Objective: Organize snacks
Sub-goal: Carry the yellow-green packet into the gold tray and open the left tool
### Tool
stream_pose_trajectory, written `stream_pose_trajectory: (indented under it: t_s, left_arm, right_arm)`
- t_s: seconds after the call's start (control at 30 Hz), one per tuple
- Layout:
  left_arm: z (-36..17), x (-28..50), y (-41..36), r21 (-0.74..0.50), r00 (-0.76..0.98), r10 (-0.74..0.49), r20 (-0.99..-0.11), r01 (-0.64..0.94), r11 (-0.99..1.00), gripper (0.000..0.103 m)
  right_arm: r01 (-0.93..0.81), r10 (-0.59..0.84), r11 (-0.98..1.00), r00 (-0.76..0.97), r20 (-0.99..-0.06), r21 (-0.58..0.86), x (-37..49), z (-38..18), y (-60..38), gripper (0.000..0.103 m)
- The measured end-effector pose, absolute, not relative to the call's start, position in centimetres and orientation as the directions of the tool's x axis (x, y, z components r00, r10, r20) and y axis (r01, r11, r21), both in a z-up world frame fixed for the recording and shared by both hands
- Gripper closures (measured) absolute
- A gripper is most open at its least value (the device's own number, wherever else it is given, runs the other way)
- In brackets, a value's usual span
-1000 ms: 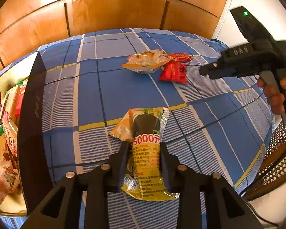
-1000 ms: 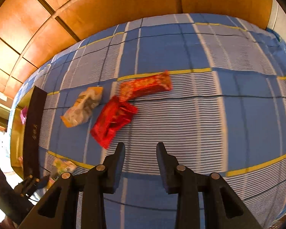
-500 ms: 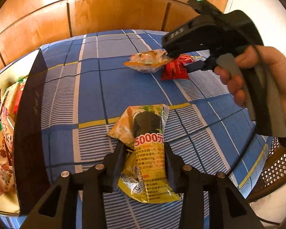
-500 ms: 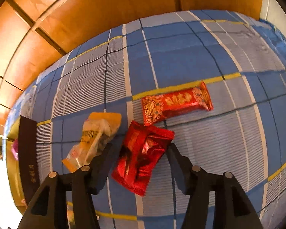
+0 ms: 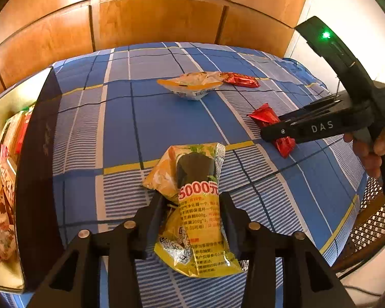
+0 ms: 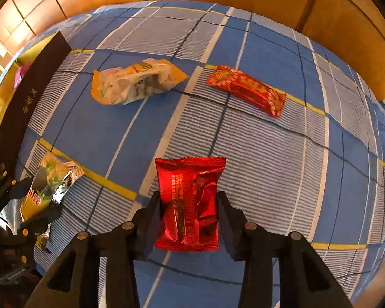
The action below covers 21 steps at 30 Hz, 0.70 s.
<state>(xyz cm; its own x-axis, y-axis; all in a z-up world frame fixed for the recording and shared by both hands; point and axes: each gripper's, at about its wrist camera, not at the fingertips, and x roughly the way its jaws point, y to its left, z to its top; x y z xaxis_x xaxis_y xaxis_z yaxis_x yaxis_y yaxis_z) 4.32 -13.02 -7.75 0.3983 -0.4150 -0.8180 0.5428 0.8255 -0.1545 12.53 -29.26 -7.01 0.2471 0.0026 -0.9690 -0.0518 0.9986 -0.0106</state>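
My left gripper (image 5: 191, 202) is shut on a yellow snack packet (image 5: 196, 213) with a dark picture and "5000" printed on it, low over the blue checked cloth. My right gripper (image 6: 188, 202) is shut on a shiny red foil packet (image 6: 190, 200), which also shows in the left wrist view (image 5: 264, 116). A white and orange packet (image 6: 136, 82) and a long red patterned bar (image 6: 246, 89) lie farther out on the cloth. The left gripper with its yellow packet shows at the left edge of the right wrist view (image 6: 36, 195).
A dark box lid (image 5: 38, 159) stands upright at the left, with a gold box (image 5: 2, 179) holding several snacks behind it. Wooden panels (image 5: 154, 20) back the table. A wicker chair (image 5: 372, 225) stands at the right edge.
My right gripper swung down to the red foil packet and closed on it. My left gripper kept hold of the yellow packet and shifted only slightly.
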Motion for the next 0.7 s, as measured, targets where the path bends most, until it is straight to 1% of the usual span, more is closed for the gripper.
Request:
stream_pose_trajectory:
  t_s: [0.07,0.13,0.17,0.27,0.4,0.53,0.7]
  left_arm:
    - [-7.7,4.5,-13.1,-0.155,0.394,-0.413,-0.821,0.543,0.826,0.060]
    - [-7.7,4.7,-12.9,-0.158,0.394,-0.410,-0.823,0.533,0.831,0.065]
    - [-7.7,5.0,-12.7,-0.171,0.390,-0.416,-0.822,0.526,0.833,0.068]
    - [-7.5,5.2,-12.3,-0.203,0.379,-0.431,-0.819,0.510,0.836,0.072]
    - [-6.5,4.6,-11.7,-0.220,0.386,-0.446,-0.807,0.504,0.835,0.074]
    - [-4.8,3.7,-11.2,-0.219,0.411,-0.462,-0.786,0.514,0.830,0.074]
    - [-2.3,3.6,-9.5,-0.268,0.437,-0.506,-0.744,0.498,0.824,0.074]
  right_arm:
    - [-0.033,0.030,0.999,0.271,-0.962,0.021,12.2,-7.1,-29.9,0.059]
    - [-0.030,0.043,0.999,0.285,-0.958,0.035,11.9,-7.0,-30.3,0.059]
    - [-0.033,0.043,0.999,0.285,-0.957,0.035,11.7,-6.9,-30.5,0.059]
    - [-0.048,0.019,0.999,0.293,-0.956,0.006,11.3,-6.8,-30.4,0.060]
    - [-0.088,-0.040,0.994,0.312,-0.949,-0.071,10.7,-6.6,-29.5,0.061]
    - [-0.090,-0.037,0.994,0.312,-0.949,-0.068,10.1,-6.6,-29.4,0.061]
    - [-0.124,-0.076,0.985,0.331,-0.940,-0.123,9.8,-6.6,-28.5,0.062]
